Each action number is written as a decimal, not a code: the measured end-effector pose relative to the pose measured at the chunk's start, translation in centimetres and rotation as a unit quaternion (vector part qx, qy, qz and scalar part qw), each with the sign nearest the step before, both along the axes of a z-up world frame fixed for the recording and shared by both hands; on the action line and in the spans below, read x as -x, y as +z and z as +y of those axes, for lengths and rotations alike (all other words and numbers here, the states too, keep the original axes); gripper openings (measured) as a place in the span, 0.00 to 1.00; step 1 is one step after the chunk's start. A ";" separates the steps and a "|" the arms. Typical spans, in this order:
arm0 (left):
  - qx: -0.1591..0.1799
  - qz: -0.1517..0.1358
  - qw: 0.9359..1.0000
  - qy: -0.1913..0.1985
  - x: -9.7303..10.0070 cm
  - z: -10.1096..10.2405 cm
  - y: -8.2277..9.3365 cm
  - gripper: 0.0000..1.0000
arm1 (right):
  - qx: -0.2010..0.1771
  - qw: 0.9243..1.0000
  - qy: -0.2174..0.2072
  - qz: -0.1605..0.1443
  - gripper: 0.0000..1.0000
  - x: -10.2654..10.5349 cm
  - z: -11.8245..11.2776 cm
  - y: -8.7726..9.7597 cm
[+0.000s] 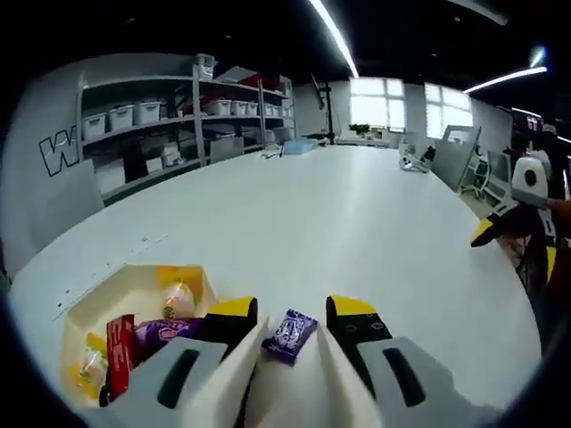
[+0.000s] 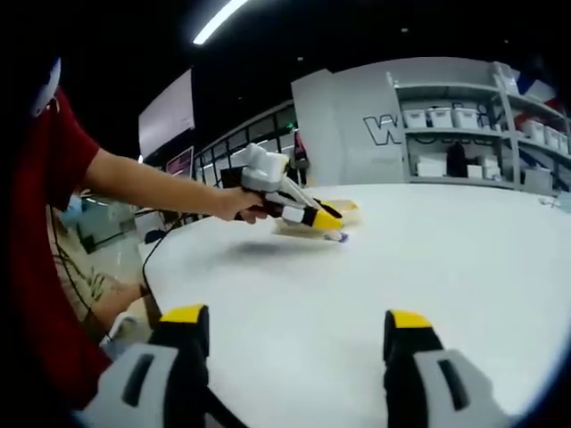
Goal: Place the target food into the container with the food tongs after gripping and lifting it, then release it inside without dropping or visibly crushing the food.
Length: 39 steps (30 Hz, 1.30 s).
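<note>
Left gripper view, purple packet [image 1: 290, 336] between open tongs [image 1: 293, 314]

Left gripper view hugs the tray [image 1: 78, 308]; right gripper view faces it from afar.

A glossy purple foil wrapper [image 1: 290, 335] lies on the smooth, matt white table [image 1: 339, 223], beside a matt cream tray [image 1: 89, 308].

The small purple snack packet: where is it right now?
In the left gripper view, the small purple snack packet lies on the white table between the open left gripper jaws, just right of the cream tray.
</note>
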<state>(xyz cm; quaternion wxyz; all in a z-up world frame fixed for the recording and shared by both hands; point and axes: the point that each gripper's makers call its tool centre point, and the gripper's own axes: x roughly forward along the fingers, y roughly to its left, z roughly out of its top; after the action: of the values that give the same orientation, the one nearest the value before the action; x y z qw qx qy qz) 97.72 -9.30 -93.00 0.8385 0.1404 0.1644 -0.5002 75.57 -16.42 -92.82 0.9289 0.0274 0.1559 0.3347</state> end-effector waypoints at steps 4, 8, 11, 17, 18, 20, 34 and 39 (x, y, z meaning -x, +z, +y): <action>-0.011 -0.003 1.000 -0.012 0.0 -0.2 -0.1 0.28 | 0.002 1.000 0.000 0.002 0.78 0.0 0.0 -0.2; -0.020 0.003 1.000 -0.018 0.1 -0.3 -0.2 0.27 | 0.002 1.000 0.000 0.001 0.78 0.0 0.0 -0.1; -0.029 0.023 0.999 -0.023 0.4 -0.5 -0.3 0.25 | 0.004 1.000 0.001 0.002 0.78 0.0 0.1 -0.1; -0.038 0.053 0.998 -0.008 0.7 -0.5 -0.6 0.21 | 0.006 1.000 0.002 0.000 0.78 0.1 0.2 0.0; -0.040 0.061 0.997 -0.007 0.9 -0.4 -0.6 0.20 | 0.007 1.000 0.002 0.000 0.78 0.2 0.2 0.0; -0.043 0.070 0.997 0.002 0.9 -0.3 -0.6 0.20 | 0.007 1.000 0.001 -0.001 0.78 0.2 0.2 0.0; -0.010 0.074 0.997 0.018 1.6 0.6 2.8 0.20 | 0.015 1.000 -0.003 -0.008 0.86 0.2 0.3 0.2; 0.005 0.077 0.996 0.043 0.6 2.6 3.9 0.20 | 0.017 1.000 -0.005 -0.009 0.91 0.3 0.2 0.1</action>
<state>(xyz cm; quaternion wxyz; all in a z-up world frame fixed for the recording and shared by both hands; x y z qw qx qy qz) 97.11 -6.73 -89.08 0.8448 0.0905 0.2322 -0.4736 75.28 -16.20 -92.70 0.9323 0.0097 0.1526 0.3278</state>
